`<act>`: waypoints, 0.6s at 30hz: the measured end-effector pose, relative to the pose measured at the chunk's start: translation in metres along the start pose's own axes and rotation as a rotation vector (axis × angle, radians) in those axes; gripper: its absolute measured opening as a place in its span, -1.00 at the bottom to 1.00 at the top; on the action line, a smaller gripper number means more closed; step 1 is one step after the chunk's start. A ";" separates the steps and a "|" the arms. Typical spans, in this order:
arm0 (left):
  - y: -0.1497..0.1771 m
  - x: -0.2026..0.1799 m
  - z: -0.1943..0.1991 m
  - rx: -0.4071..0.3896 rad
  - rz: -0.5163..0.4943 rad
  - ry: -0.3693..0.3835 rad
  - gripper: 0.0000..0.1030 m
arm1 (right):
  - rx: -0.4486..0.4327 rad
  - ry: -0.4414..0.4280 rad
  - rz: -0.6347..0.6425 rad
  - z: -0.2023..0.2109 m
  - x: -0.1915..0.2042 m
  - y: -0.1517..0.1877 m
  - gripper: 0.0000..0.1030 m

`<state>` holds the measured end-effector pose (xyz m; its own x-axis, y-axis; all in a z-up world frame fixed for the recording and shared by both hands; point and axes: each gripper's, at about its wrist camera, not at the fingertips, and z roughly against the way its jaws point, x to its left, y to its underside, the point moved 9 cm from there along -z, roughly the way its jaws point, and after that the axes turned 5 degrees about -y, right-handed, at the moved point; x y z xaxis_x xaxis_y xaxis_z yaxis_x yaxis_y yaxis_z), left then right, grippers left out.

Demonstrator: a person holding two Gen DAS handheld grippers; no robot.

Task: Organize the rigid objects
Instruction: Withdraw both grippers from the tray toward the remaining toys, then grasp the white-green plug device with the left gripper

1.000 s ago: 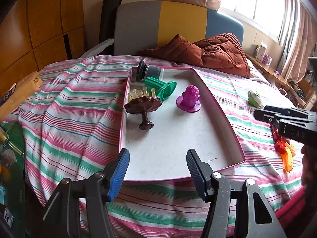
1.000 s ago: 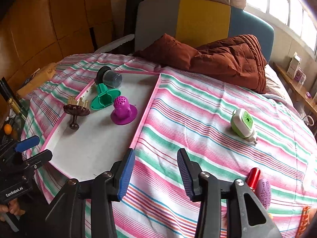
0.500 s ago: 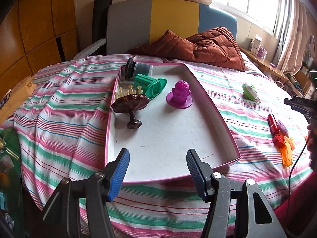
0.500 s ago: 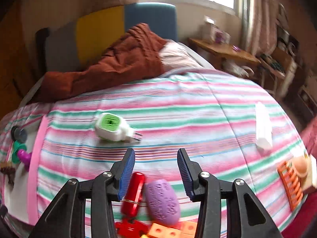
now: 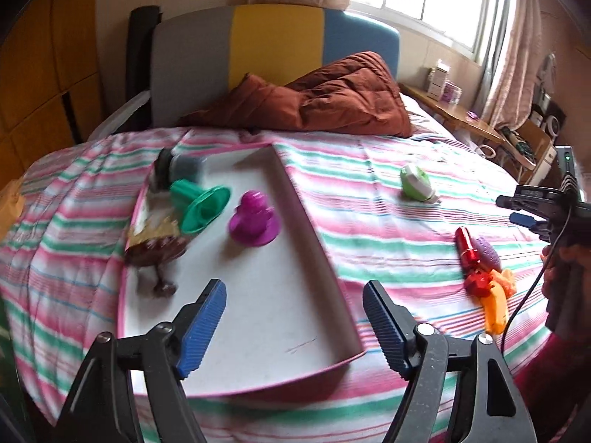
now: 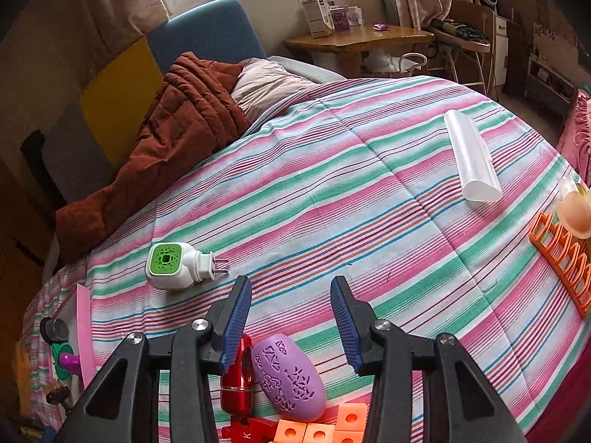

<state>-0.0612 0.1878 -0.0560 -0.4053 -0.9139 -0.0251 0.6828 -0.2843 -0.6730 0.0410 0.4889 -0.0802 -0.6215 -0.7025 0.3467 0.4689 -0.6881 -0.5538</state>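
brown stand [image 5: 153, 249]: blurred | orange rack [image 6: 561, 254]: cut off at frame edge

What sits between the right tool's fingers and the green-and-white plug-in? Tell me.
Only bare striped bedspread lies between the right tool and the green-and-white plug-in, as the right wrist view shows.

— What sits in the tray [image 5: 325, 295]?

— A jar [image 5: 181, 166] on its side at the far end, a funnel-shaped piece [image 5: 201, 206] just before it, a domed toy [image 5: 253, 217] to its right, and a stemmed dish [image 5: 155, 254] nearer, by the left wall.

— And on the bed [image 6: 332, 184] outside it?

— To the tray's right, a plug-in unit [image 6: 173, 265]. Nearer, a metal cylinder [image 6: 238, 380] touching an oval case [image 6: 290, 376], with blocks [image 6: 317, 430] before them. Far right, a long tube [image 6: 471, 158] and a rack [image 6: 561, 258]. A quilt [image 6: 166, 140] lies at the headboard [image 5: 277, 37].
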 end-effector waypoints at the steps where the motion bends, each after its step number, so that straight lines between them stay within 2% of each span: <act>1: -0.005 -0.009 -0.002 -0.004 -0.023 0.012 0.57 | 0.002 -0.005 -0.008 0.000 -0.001 0.000 -0.13; 3: -0.017 -0.025 -0.008 -0.012 -0.074 0.023 0.62 | 0.005 -0.018 -0.026 0.000 -0.002 0.000 -0.13; 8: -0.045 -0.069 -0.035 0.023 -0.262 0.068 0.70 | 0.021 -0.049 -0.062 0.000 -0.004 0.001 -0.13; 13: -0.074 -0.104 -0.069 0.043 -0.391 0.108 0.73 | 0.035 -0.083 -0.081 0.000 -0.002 0.002 -0.13; 18: -0.099 -0.141 -0.100 0.022 -0.529 0.135 0.79 | 0.053 -0.121 -0.097 -0.002 0.000 0.002 -0.12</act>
<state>-0.1326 0.3736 -0.0595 -0.7706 -0.5993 0.2170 0.3763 -0.7025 -0.6040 0.0408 0.4877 -0.0823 -0.5872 -0.6467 0.4868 0.4443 -0.7602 -0.4739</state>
